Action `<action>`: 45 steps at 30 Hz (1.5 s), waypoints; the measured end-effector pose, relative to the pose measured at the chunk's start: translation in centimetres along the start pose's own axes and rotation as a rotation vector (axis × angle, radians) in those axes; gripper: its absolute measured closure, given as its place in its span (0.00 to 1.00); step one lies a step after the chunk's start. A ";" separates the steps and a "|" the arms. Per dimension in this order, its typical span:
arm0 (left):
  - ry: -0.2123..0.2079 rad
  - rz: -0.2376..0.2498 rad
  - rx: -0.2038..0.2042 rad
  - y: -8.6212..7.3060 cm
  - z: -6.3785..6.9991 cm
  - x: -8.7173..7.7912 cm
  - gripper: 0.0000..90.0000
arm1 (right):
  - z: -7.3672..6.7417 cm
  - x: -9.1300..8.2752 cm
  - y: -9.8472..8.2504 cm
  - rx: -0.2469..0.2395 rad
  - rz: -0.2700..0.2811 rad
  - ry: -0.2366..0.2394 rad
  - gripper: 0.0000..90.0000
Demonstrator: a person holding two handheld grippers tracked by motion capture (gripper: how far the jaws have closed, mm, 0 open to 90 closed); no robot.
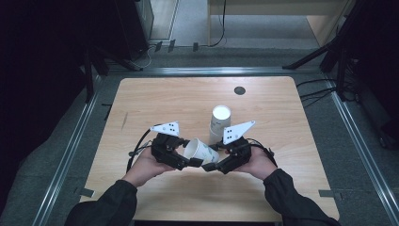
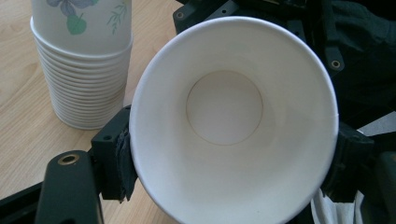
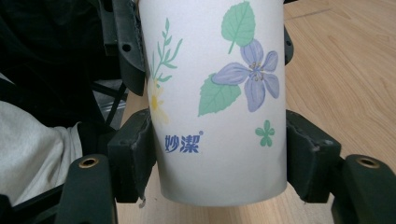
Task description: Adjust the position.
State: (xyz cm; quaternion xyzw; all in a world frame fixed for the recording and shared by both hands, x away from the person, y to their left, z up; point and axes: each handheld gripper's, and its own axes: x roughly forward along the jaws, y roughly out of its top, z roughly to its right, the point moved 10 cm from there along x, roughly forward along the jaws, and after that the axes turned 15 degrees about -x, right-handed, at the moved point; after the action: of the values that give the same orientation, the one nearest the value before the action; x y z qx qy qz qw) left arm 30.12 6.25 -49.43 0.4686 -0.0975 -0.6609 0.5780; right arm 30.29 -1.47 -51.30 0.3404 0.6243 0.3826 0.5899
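A white paper cup [image 1: 201, 151] printed with flowers lies sideways in the air over the table's front middle, its mouth turned left. My left gripper [image 1: 187, 153] is shut on its rim; in the left gripper view the cup's open mouth [image 2: 225, 107] faces the camera between both pads, with my left gripper [image 2: 233, 161] around it. My right gripper [image 1: 214, 160] is shut on the base end; the right gripper view has the printed wall of the cup [image 3: 219, 93] with my right gripper [image 3: 219, 158] pressing on either side. An upright stack of cups [image 1: 220, 120] [image 2: 81, 70] stands just behind.
The wooden table [image 1: 160, 99] has a small black round disc [image 1: 239, 90] near its far edge. Metal rails [image 1: 70, 146] run along both sides of the table. Dark stand legs [image 1: 324, 49] and cables lie on the floor beyond.
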 end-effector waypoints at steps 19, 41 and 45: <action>0.025 0.027 0.027 0.6 -0.2 -1.7 0.26 | 0.0 0.3 -0.5 0.017 -0.029 0.000 0.30; 0.141 0.027 0.028 1.1 -2.4 -4.9 0.28 | 0.6 0.2 -1.7 0.040 -0.085 -0.052 0.28; 0.184 0.012 0.016 0.8 -3.5 -5.6 0.28 | 0.8 0.1 -2.2 0.045 -0.113 -0.085 0.26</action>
State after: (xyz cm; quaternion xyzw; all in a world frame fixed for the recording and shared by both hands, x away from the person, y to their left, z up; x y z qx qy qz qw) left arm 32.61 12.24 -47.87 0.5314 -0.0518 -0.6108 0.5847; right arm 31.18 -2.41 -53.29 0.3338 0.6254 0.3196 0.6288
